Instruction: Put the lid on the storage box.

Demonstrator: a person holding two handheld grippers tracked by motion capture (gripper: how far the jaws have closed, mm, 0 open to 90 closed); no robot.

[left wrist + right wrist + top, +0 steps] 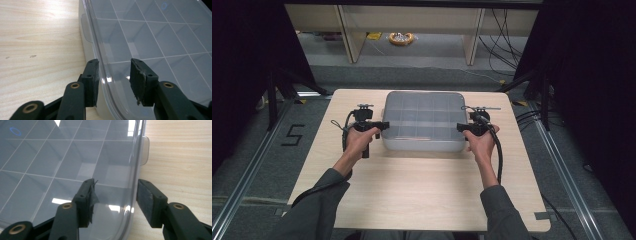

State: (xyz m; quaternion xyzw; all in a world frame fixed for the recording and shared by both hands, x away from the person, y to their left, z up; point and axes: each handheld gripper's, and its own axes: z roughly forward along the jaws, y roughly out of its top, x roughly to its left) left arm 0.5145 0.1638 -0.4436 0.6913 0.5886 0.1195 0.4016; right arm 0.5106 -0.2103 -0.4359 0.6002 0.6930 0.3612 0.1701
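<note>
A clear plastic organizer box (424, 120) with a shut lid and a grid of compartments sits at the far middle of the wooden table (422, 190). My left gripper (384, 125) is at the box's left side. In the left gripper view, that gripper (114, 75) is open, and the lid rim of the box (155, 37) runs between its jaws, one jaw outside the wall and one above the lid. My right gripper (460, 127) mirrors this on the right side. It (115, 195) is open astride the rim of the box (50, 152).
A small latch tab (86, 27) sticks out from the box's side wall, and another tab (145, 150) sits on the opposite side. Bare tabletop lies in front of the box. Beyond the table are desk legs, a yellow roll (401, 38) on the floor and cables at the right.
</note>
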